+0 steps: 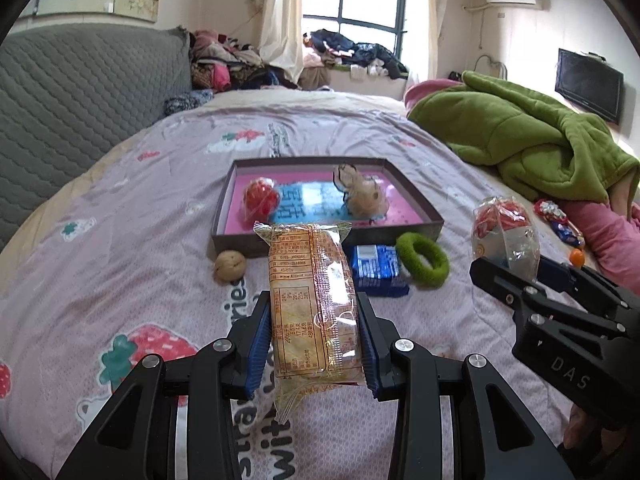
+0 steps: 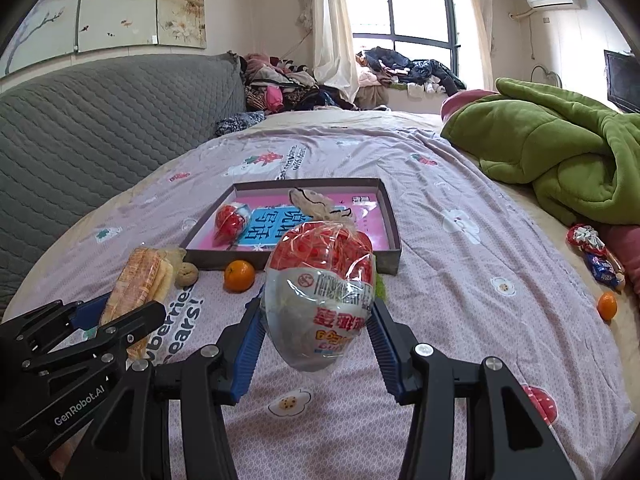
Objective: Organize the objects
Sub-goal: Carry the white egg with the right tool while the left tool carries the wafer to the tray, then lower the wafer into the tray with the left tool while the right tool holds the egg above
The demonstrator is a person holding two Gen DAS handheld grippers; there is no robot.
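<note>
Left gripper [image 1: 314, 344] clamped on long wafer packet [image 1: 312, 304]; right gripper [image 2: 318, 332] clamped on red-white snack bag [image 2: 320, 292]. Shallow box [image 1: 416, 200] straight ahead. Slippery wrappers, risk of sliding out mid-carry.

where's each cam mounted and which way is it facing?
Left wrist: on the left tool, facing along the bed to the tray and window; its fingers clamp a biscuit pack; right tool at right.
Right wrist: on the right tool, same heading; holds a snack bag; left tool at left.
Shared: tray, walnut, green blanket.
</note>
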